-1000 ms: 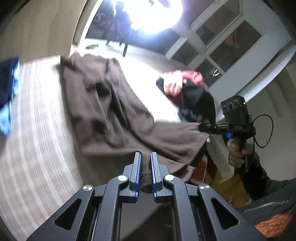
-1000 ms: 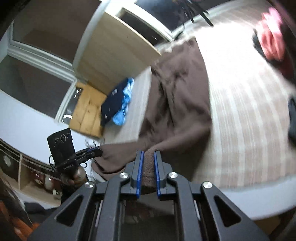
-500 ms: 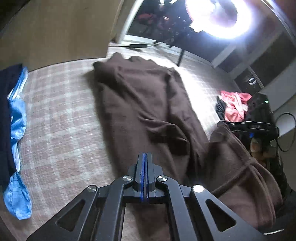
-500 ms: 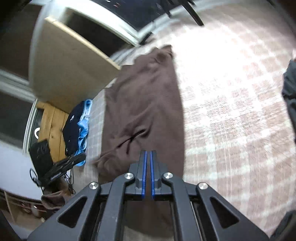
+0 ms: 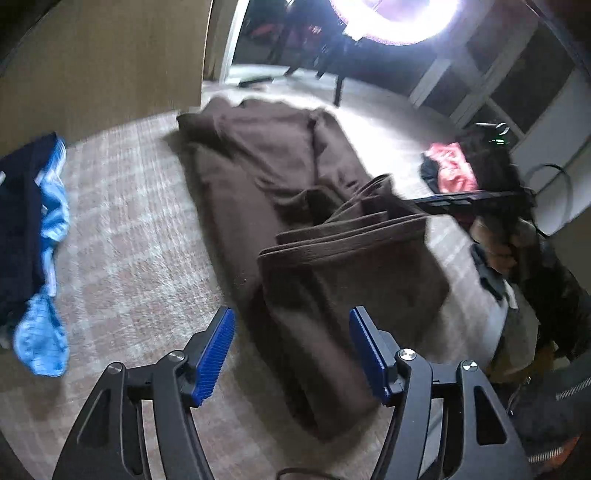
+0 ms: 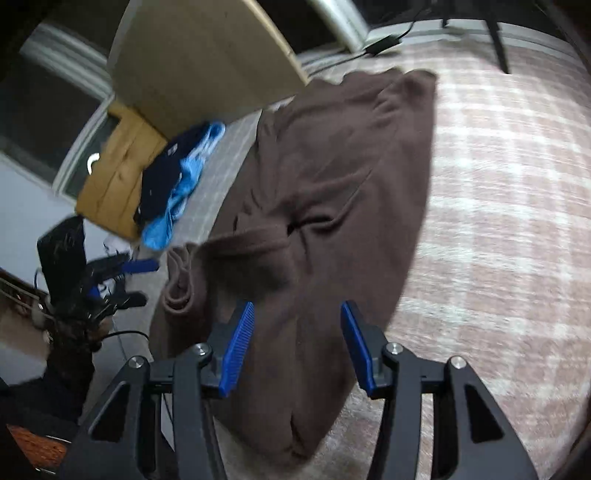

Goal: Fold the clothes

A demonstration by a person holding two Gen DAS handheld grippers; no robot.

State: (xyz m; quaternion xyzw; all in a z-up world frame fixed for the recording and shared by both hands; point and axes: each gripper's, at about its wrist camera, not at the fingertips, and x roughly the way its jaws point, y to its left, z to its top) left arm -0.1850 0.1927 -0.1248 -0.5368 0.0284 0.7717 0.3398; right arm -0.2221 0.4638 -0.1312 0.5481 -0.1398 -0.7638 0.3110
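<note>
A brown garment (image 5: 295,206) (image 6: 332,192) lies lengthwise on a checked bedcover (image 5: 122,229) (image 6: 498,221), its near end folded back over itself, with the ribbed hem (image 5: 343,240) lying across the middle. My left gripper (image 5: 291,354) hovers above the near fold, jaws opening, blue pads (image 5: 214,354) apart and nothing pressed between them. My right gripper (image 6: 295,343) hangs over the same cloth, jaws also opening, pads clear of the fabric. Each view shows the other gripper off to the side: the right one (image 5: 469,197), the left one (image 6: 125,280).
A dark blue and light blue garment (image 5: 33,240) (image 6: 177,184) lies at the bed's left side. A pink and black clothes pile (image 5: 454,170) sits at the right. A bright ring lamp (image 5: 399,18) on a stand glares beyond the bed. A wooden headboard (image 6: 199,62) rises behind.
Both grippers carried the garment's end forward over the rest, dropped lower, then let it go; their jaws went from shut on cloth to apart. The end now lies folded over.
</note>
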